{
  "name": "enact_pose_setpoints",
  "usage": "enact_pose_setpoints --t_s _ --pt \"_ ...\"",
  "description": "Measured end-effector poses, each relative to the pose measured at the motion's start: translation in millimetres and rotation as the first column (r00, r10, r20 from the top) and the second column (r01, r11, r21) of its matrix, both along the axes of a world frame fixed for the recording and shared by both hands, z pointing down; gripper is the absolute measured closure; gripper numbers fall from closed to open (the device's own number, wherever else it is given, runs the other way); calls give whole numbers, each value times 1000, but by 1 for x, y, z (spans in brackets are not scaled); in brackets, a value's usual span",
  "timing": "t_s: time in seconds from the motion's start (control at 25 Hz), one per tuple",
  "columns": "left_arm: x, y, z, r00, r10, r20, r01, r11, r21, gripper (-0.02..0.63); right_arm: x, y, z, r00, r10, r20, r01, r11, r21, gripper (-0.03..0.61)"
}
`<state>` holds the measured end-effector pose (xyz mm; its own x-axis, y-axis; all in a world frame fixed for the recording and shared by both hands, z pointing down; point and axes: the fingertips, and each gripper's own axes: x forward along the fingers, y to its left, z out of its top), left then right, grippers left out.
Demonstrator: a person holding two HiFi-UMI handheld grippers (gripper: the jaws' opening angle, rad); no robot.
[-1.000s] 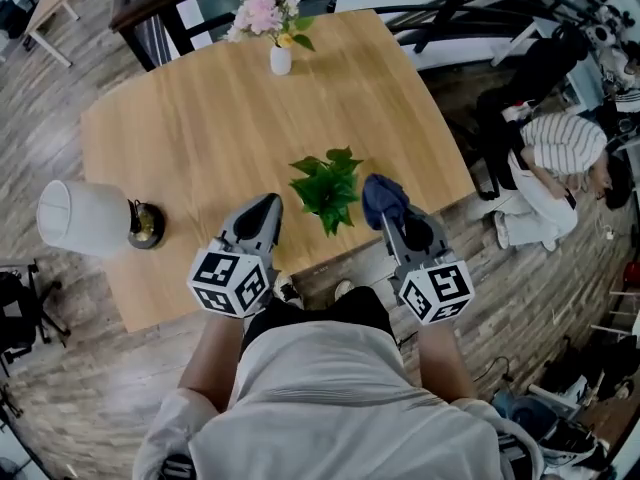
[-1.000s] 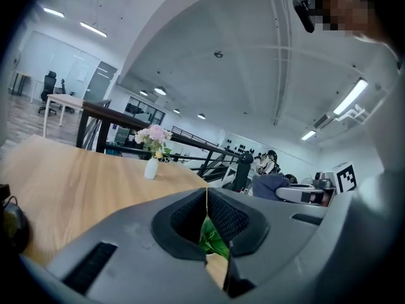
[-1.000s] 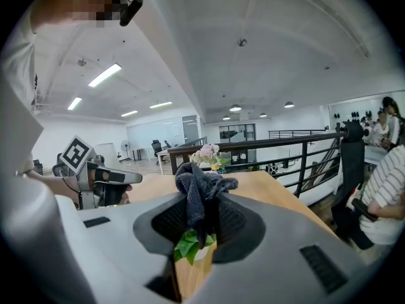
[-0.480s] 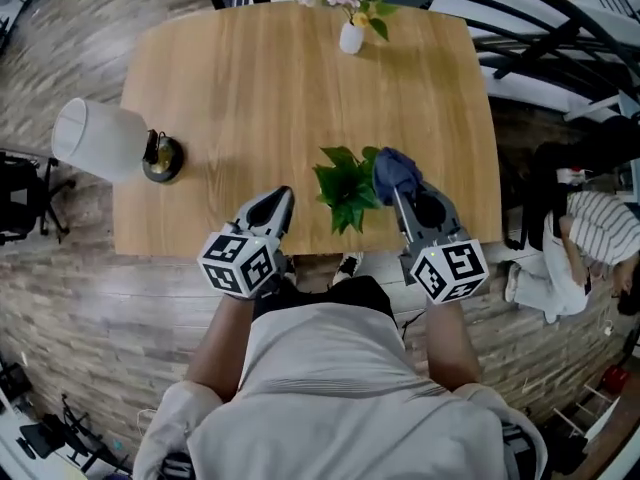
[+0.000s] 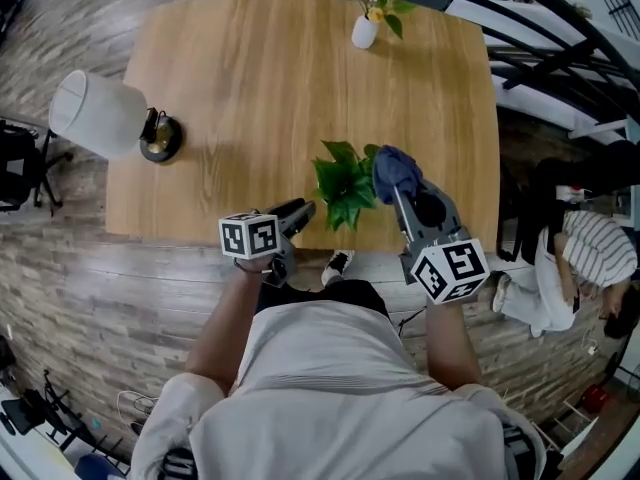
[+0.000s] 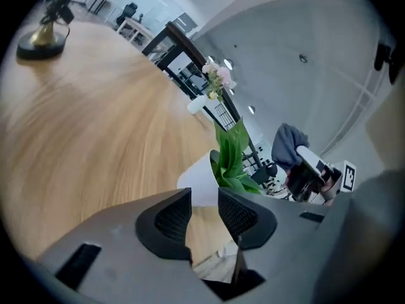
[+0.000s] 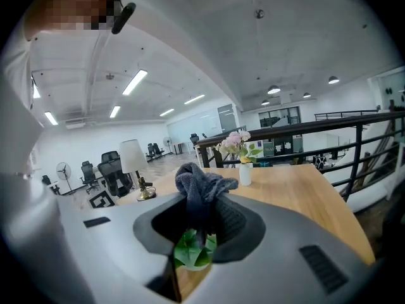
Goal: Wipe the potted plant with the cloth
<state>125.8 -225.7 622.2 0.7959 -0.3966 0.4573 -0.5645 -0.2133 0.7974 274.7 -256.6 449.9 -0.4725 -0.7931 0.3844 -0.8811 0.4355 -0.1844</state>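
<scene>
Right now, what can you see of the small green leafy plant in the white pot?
The small green leafy plant has broad, glossy, pointed leaves spreading from a plain white pot. It stands upright on the light wooden table, close to the near edge. The dark blue-grey cloth in the right gripper is right beside its right-hand leaves; actual contact is unclear.

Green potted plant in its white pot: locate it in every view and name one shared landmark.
Head view: green potted plant centre, by the wooden table's near edge.
Left gripper view: plant just ahead of the left gripper.
Right gripper view: plant low, under the grey cloth.
Shared landmark: white vase of pink flowers.
</scene>
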Motion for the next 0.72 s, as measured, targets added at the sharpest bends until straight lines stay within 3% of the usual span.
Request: enact_pose_setpoints --t_s 0.08,0.24,0.72 --pt "6 -3 3 998 -6 -60 3 999 -36 497 2 1 2 1000 6 -4 -7 1000 -7 442" --pt "17 -9 5 994 -10 -113 2 997 -74 497 4 3 5 1000 20 -5 -20 1000 -16 442" --pt "29 -16 1 991 -5 -137 -7 996 -93 499 3 5 11 999 34 -4 -34 999 -34 442"
